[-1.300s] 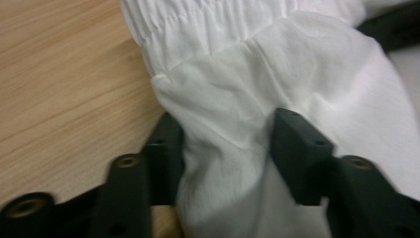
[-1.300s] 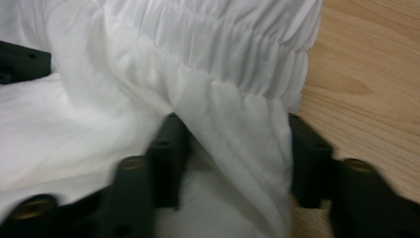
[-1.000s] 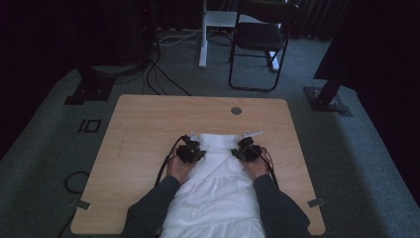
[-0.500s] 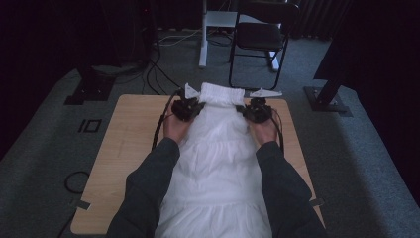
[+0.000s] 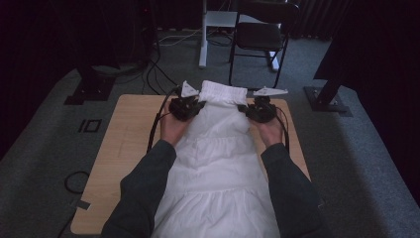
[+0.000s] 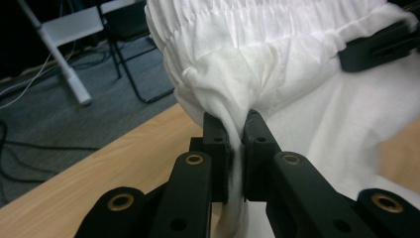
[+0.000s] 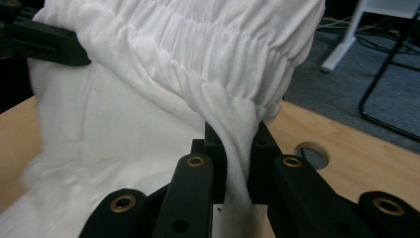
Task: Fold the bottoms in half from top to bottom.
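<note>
We start at the left gripper (image 6: 236,124): in the left gripper view its two black jaws are clenched on a pinch of thin white cloth just under the gathered waistband (image 6: 257,25) of a white skirt (image 6: 317,99). The cloth runs down between the pads and out below them. In the high view we see that same left gripper (image 5: 190,105) in the person's left hand (image 5: 173,128), held near the table's far edge, with its cable (image 5: 157,119) looping down toward the sleeve.

The right gripper (image 7: 237,134) is likewise clamped on the skirt (image 7: 124,129): in the right gripper view a fold from just below the waistband (image 7: 198,54) is squeezed between its jaws. In the high view the right gripper (image 5: 255,110) sits in the right hand (image 5: 270,131), level with the left one and well apart from it, so the waistband (image 5: 223,91) is stretched between the two.

From there the skirt (image 5: 218,173) hangs back toward us, widening in tiers between the two dark sleeves (image 5: 143,193) and covering the middle of the wooden table (image 5: 124,144). In the right gripper view we make out a round hole (image 7: 309,153) in the tabletop just beside the jaws.

Beyond the table we see grey carpet (image 5: 44,148), a black chair (image 5: 260,37) and some cables (image 5: 153,69) on the floor.
</note>
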A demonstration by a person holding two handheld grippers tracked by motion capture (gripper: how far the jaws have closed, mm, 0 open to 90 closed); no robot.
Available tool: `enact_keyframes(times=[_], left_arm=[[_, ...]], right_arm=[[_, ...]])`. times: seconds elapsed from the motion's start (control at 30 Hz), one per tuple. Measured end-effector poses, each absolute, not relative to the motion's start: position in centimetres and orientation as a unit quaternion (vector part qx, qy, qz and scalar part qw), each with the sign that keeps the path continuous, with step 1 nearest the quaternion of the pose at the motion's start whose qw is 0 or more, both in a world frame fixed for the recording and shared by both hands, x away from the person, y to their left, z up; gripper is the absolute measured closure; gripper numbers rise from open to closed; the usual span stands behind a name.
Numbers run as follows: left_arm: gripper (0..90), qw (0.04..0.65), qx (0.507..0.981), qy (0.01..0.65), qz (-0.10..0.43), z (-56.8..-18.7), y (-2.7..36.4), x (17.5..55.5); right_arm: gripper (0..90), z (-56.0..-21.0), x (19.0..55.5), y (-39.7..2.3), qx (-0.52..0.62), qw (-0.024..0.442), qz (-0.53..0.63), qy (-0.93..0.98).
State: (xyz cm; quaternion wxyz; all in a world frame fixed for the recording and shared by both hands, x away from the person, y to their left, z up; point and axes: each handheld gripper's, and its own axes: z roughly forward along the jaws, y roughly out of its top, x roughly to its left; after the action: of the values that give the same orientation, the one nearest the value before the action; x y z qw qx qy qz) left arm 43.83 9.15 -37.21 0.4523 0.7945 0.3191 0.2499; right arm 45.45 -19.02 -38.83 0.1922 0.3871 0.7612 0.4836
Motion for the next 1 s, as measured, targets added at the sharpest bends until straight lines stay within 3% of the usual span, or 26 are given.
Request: enact_keyframes(times=[0.3,0.53,0.67,0.8,1.0], left_arm=[[83.6,0.482,0.804,0.272,0.217,-39.4,10.0,34.2],[83.0,0.452,0.833,0.279,0.155,-46.1,10.3,28.3],[82.9,0.388,0.864,0.299,0.118,-51.1,9.8,27.4],[82.9,0.345,0.878,0.316,0.102,-54.5,9.5,28.0],[83.0,0.351,0.870,0.329,0.108,-54.8,9.7,29.9]], right_arm=[[82.4,-40.8,37.3,-20.7,0.337,0.165,0.503,0.779],[81.8,-47.1,31.0,-21.2,0.334,0.111,0.472,0.808],[81.0,-51.9,29.5,-20.5,0.345,0.091,0.416,0.837],[80.6,-54.0,29.9,-19.4,0.350,0.086,0.372,0.855],[80.7,-54.8,31.9,-18.3,0.356,0.086,0.342,0.865]])
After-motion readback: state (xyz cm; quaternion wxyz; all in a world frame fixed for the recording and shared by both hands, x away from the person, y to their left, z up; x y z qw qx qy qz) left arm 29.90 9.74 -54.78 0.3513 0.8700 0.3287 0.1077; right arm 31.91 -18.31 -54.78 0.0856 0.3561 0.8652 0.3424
